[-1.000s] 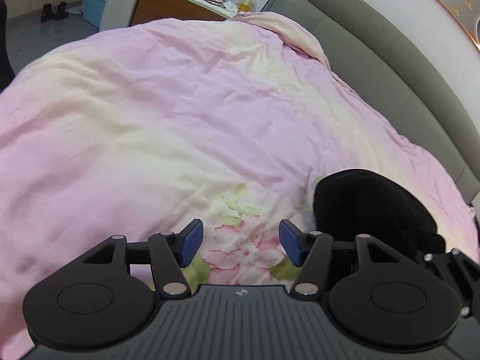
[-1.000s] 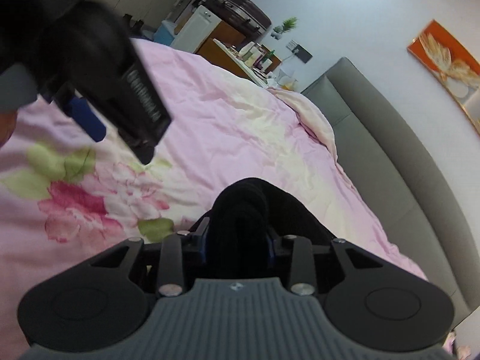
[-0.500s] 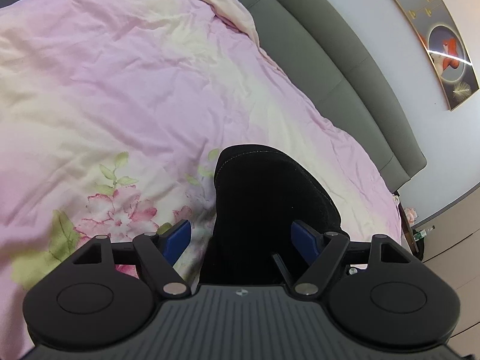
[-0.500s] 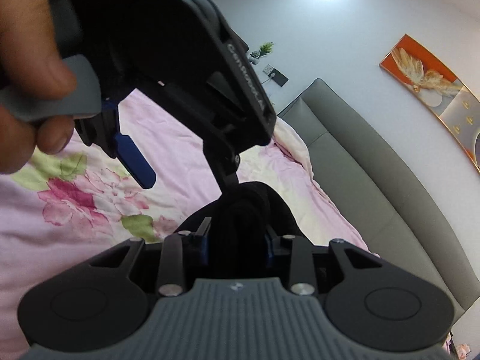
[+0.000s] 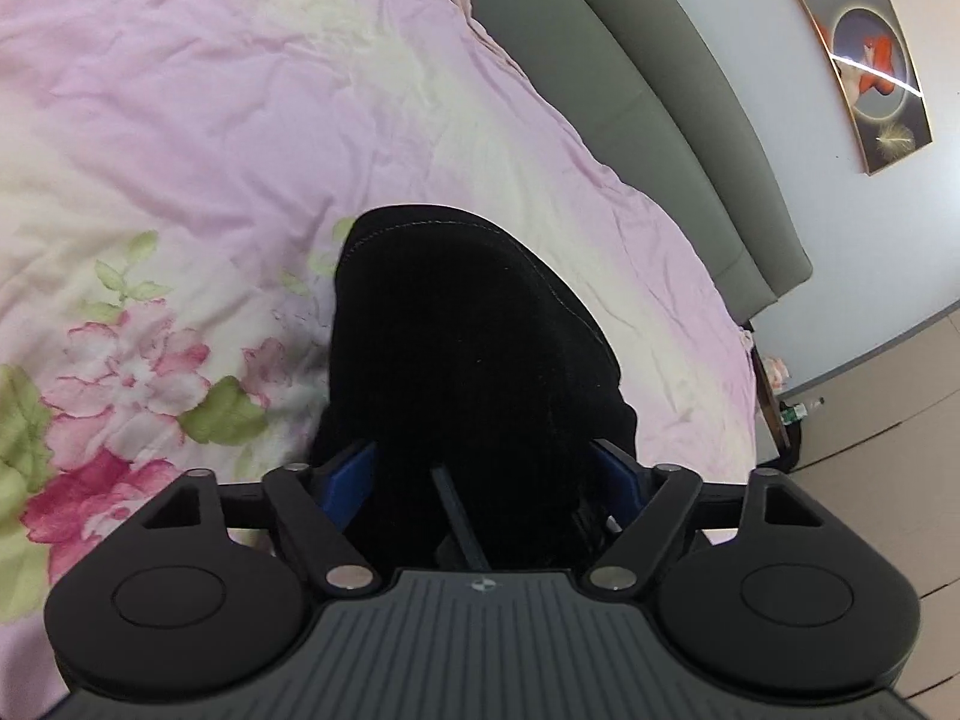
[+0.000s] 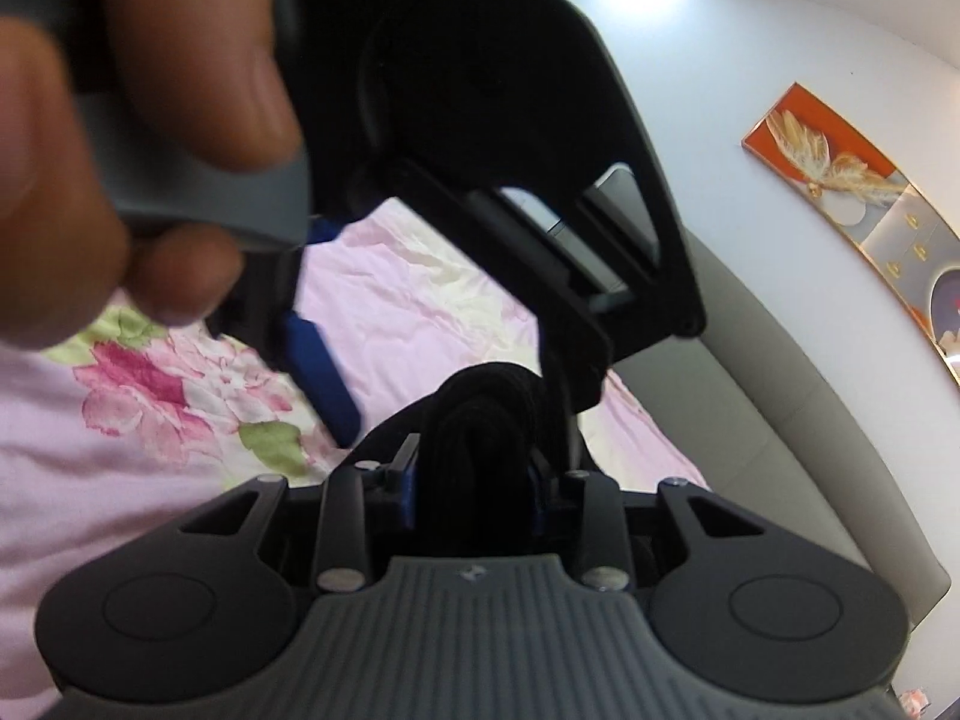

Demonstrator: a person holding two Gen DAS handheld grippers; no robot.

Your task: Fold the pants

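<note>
The black pants (image 5: 468, 312) lie as a bundled fold on the pink floral duvet (image 5: 210, 120). In the left wrist view my left gripper (image 5: 483, 462) straddles the near end of the bundle. Its jaws are closing, and both blue pads (image 5: 348, 480) touch the fabric that fills the gap. In the right wrist view my right gripper (image 6: 474, 480) is shut on a thick fold of the pants (image 6: 480, 408). The left gripper's blue pad (image 6: 318, 372) comes down just ahead of it, held by a hand (image 6: 90, 210) at the upper left.
A grey padded headboard (image 5: 630, 60) runs along the far side of the bed. A framed picture (image 5: 870, 60) hangs on the wall above it. The bed's corner drops to pale floor (image 5: 888, 450) at the right.
My left gripper swung right from bare duvet onto the pants, its jaws widening around the bundle and then narrowing. In the right wrist view it and the hand came closer. The right grip is unchanged.
</note>
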